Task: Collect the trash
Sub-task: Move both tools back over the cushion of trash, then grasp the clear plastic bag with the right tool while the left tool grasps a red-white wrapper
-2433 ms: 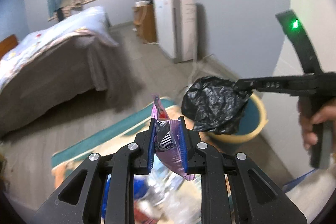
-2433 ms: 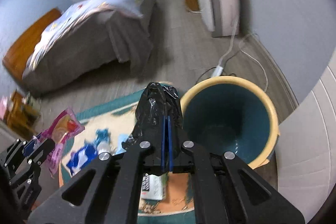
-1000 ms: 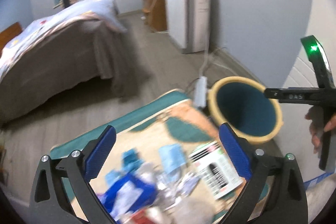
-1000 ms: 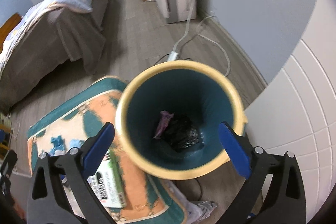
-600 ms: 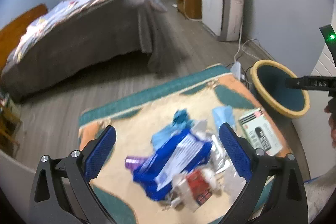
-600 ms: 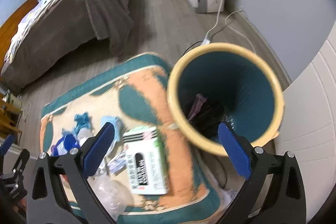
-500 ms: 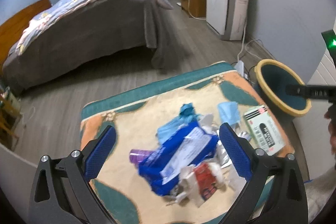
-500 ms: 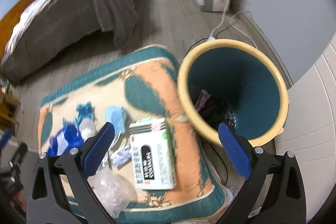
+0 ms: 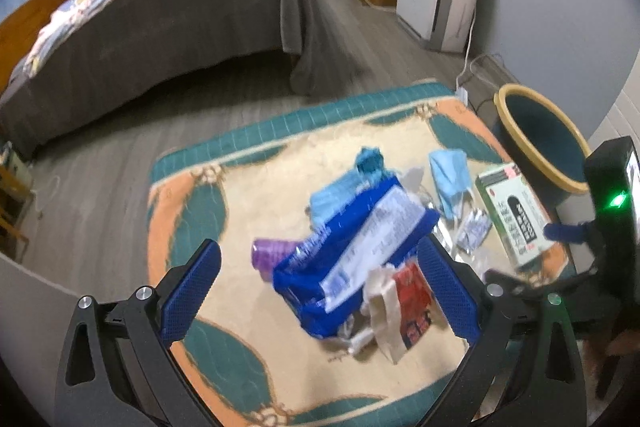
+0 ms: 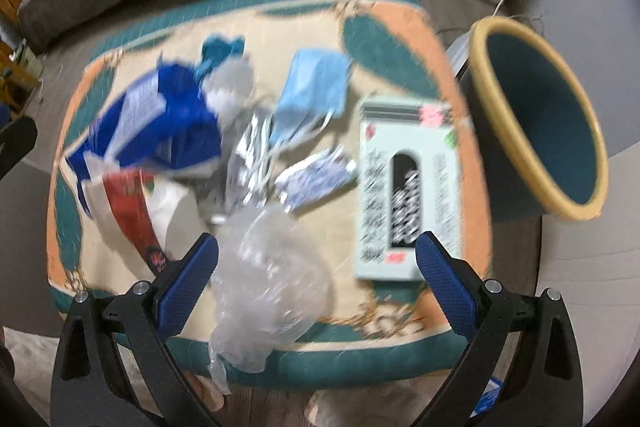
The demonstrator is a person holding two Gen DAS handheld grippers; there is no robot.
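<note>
Both tongs gape apart, holding nothing. The left gripper hovers over a blue wrapper at frame centre; the right gripper over a clear bag. Bin upper right. Best pinch one piece at a time.

Print shows on the green box and blue wrapper — all too blurred to read.

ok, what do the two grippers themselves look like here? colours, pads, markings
Both match: black angular plastic frames with triangular cut-outs and silver screws. The left gripper and right gripper each carry two fingers faced with blue, cross-hatched pads. In the left view, the right gripper's body shows a lit green light. No cables or sleeves are visible.
</note>
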